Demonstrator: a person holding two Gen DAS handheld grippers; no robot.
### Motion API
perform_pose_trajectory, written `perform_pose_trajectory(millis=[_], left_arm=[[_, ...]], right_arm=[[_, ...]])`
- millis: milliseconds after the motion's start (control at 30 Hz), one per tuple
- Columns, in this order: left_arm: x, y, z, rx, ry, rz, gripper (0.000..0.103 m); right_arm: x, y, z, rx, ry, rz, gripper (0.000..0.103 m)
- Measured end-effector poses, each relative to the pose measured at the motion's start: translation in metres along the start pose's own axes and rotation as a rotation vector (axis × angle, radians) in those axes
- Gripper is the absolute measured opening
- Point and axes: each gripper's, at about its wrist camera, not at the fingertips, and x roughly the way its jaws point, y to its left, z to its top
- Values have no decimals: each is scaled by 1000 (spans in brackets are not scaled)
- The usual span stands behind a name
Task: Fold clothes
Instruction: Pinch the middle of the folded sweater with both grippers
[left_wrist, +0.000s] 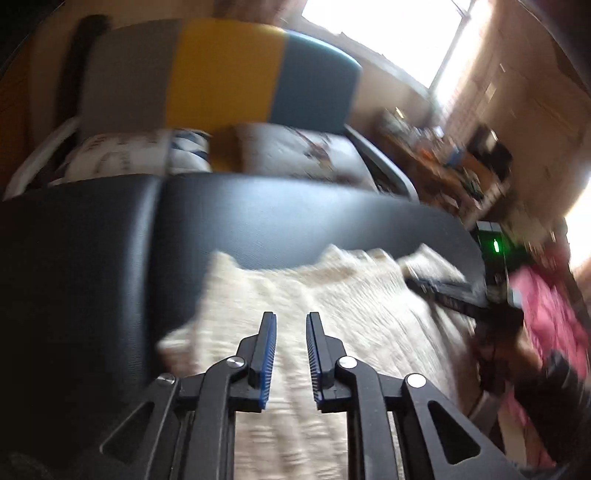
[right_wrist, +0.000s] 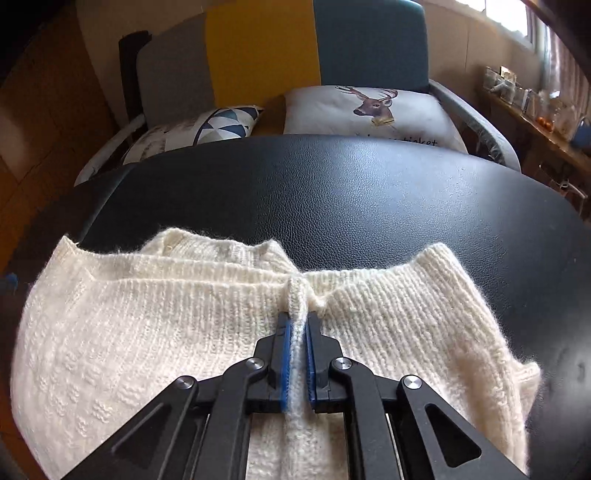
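A big black tabletop (right_wrist: 351, 192) fills most of both views, and behind it stands a chair (right_wrist: 280, 48) with a grey, yellow and blue back and two pillows on its seat. On the near part of the tabletop lies a cream knitted sweater (right_wrist: 129, 332). It is spread wide and looks bunched, with one layer lying over another along its far edge, so I think the folding is somewhere in the middle, not finished: no neat small stack shows. How many folds it already has I cannot tell, because the part near the camera is hidden. The right tool (right_wrist: 298, 321) has its two fingers nearly closed on a raised ridge of the sweater, pinching the knit between its blue pads. The left tool (left_wrist: 291, 321) hangs over the sweater with a clear gap between its fingers and nothing in them; that view is blurry. Something pink (left_wrist: 550, 314) shows at the right edge of that view, too blurred to name.
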Motion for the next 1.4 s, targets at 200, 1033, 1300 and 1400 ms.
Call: perform_pose_trajectory(millis=[200, 1033, 1300, 1400], left_arm=[[55, -12, 9, 37, 206, -2, 34], [80, -16, -23, -44, 60, 117, 6], [17, -15, -60, -121, 48, 96, 10], [-8, -17, -64, -141, -4, 103, 14]], right_arm=[[-6, -2, -4, 16, -14, 37, 9], [-10, 4, -22, 33, 7, 45, 10], [-92, -39, -61, 192, -37, 274, 37], [-138, -68, -73, 206, -107, 232, 57]])
